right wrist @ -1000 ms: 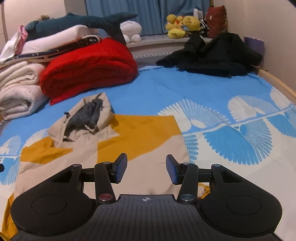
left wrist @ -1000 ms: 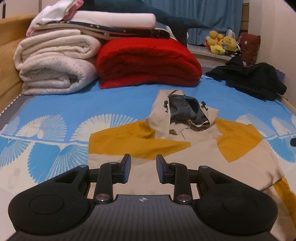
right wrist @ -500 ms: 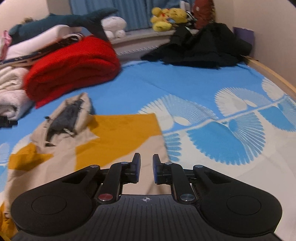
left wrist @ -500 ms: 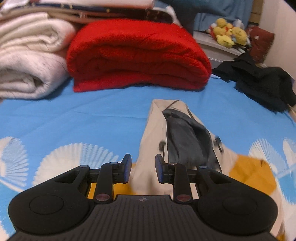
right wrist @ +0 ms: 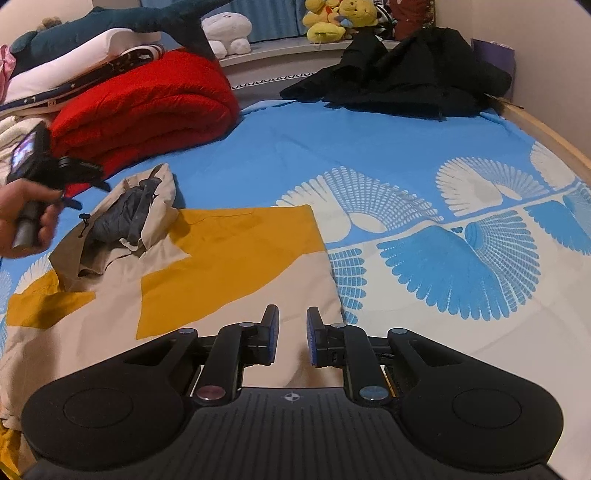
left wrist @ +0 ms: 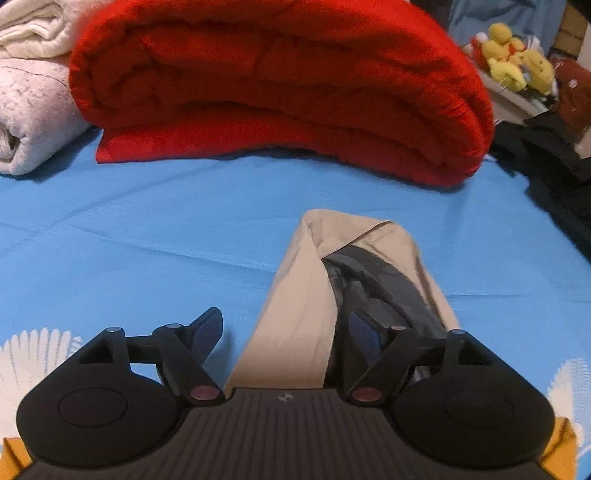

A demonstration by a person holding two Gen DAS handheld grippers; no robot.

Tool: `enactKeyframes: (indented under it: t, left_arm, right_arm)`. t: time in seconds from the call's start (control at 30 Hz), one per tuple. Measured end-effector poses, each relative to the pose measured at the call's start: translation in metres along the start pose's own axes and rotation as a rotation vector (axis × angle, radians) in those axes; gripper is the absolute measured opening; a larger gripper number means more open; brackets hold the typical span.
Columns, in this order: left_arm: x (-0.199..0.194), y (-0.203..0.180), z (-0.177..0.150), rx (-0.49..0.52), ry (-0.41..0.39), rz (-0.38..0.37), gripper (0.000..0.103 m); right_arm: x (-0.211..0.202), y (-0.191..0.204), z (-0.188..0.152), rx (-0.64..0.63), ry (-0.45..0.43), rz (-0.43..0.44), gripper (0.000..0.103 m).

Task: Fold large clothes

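**Reaching for the hood while our other hand pins the jacket's edge**

Holding one tool in each hand, we work over a beige and mustard jacket [right wrist: 207, 280] spread flat on the blue patterned bed sheet [right wrist: 369, 147]. It fills the lower left of the right wrist view, with its hood [left wrist: 314, 295] pointing toward the top of the frame, grey lining showing.

In the left wrist view our left gripper [left wrist: 286, 328] sits right over the hood at the bottom centre. Its fingers [left wrist: 207, 328] are spreading apart: one is over the blue sheet just left of the hood, the other lies over the dark lining, so the hood's beige left flap stands between them without being pressed. The same tool shows at the left edge of the right wrist view, held in our left hand [right wrist: 26, 218].

Our right gripper [right wrist: 291, 338] is low in its own frame, near the jacket's right edge. Its fingers are nearly together with a narrow gap; beige cloth shows in that gap, but we cannot tell whether they pinch it.

Beyond the hood a folded red blanket [left wrist: 280, 85] fills the top of the left wrist view, with rolled white bedding [left wrist: 33, 110] at the upper left. Black clothes [right wrist: 406, 77] lie heaped at the upper right of the right wrist view, yellow plush toys [right wrist: 332, 18] above them.
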State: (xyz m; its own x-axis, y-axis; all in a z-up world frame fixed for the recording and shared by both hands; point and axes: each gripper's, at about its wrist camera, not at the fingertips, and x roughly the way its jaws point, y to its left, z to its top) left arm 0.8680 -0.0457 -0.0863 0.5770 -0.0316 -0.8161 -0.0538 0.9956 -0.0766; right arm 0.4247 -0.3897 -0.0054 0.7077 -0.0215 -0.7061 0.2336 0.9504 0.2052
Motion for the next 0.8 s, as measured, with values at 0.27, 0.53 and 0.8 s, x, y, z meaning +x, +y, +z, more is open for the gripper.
enactKeyframes:
  t: [0.27, 0.53, 0.8]
  left_arm:
    - [0.006, -0.014, -0.01, 0.148, -0.035, 0.045, 0.008]
    - [-0.141, -0.015, -0.084, 0.342, -0.306, -0.139, 0.005]
    - [-0.27, 0.016, -0.319, 0.853, -0.164, -0.229, 0.01]
  right_arm:
    - [0.004, -0.006, 0.002, 0.019, 0.017, -0.005, 0.016]
    - [-0.01, -0.011, 0.011, 0.047, -0.017, 0.012, 0.016]
    - [-0.032, -0.021, 0.016, 0.123, -0.084, 0.045, 0.016]
